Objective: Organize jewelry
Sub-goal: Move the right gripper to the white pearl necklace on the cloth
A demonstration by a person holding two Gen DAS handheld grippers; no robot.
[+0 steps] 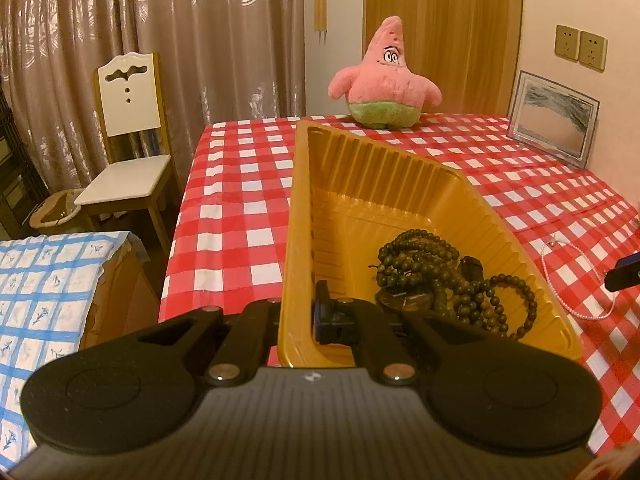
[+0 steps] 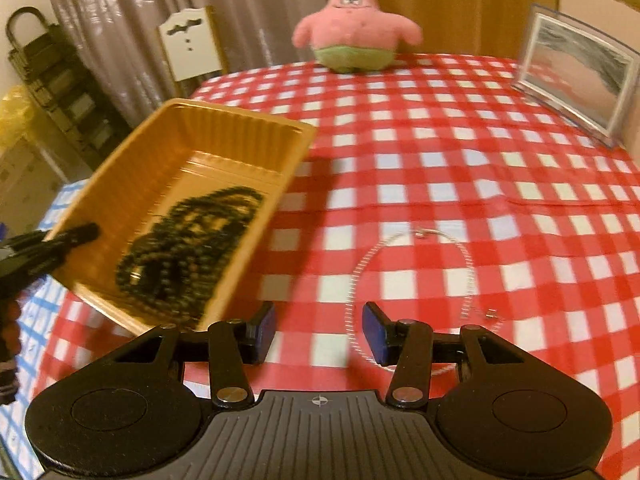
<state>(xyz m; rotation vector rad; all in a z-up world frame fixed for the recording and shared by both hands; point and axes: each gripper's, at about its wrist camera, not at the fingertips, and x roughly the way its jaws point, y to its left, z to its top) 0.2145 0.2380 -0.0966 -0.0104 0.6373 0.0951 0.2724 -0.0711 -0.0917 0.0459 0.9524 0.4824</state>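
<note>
Tray held, last chain waiting

The yellow tray (image 1: 304, 216) is clamped at its near left wall by the left gripper (image 1: 298, 320), dark beads (image 1: 432, 272) inside; the right gripper (image 2: 319, 332) hangs parted over the pale chain (image 2: 416, 280) on the cloth (image 2: 440, 152); lowering and pinching is judged next.

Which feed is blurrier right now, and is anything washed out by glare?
Right wrist view: motion-smeared, so the dark beads in the yellow tray blur and the thin necklace looks faint. Left wrist view: sharp on beads and tray. Warm dim light in both; glare only on the picture frame.
</note>
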